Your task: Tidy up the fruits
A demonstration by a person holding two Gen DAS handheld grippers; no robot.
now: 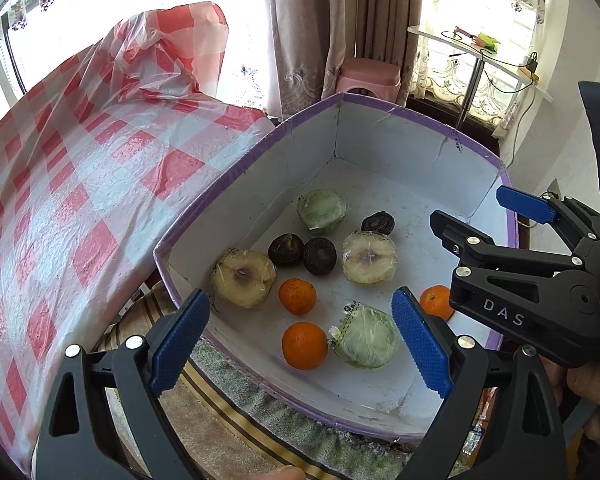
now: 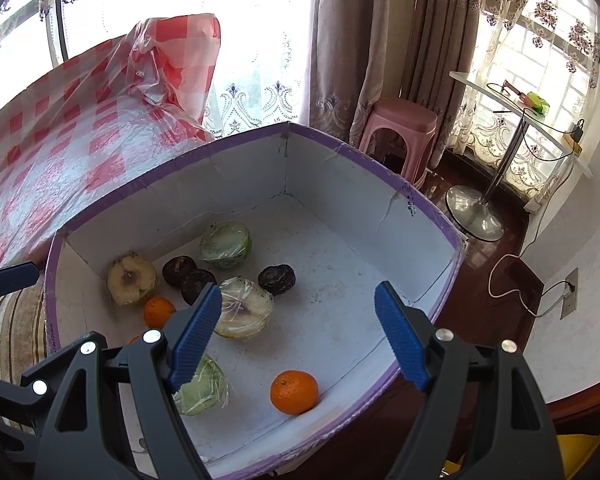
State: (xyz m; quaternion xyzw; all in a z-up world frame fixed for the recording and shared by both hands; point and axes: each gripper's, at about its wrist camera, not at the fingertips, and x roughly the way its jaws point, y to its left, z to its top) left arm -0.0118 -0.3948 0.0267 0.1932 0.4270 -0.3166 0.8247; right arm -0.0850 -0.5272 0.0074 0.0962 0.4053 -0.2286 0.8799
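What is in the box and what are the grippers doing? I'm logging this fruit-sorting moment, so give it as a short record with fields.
container: white box with purple rim
oranges: three, one nearest the left gripper
wrapped fruit halves: four, in clear film, such as this one
dark round fruits: three, one apart from the other two
left gripper: open, holding nothing, over the near end of the box
right gripper: open, holding nothing, over the box
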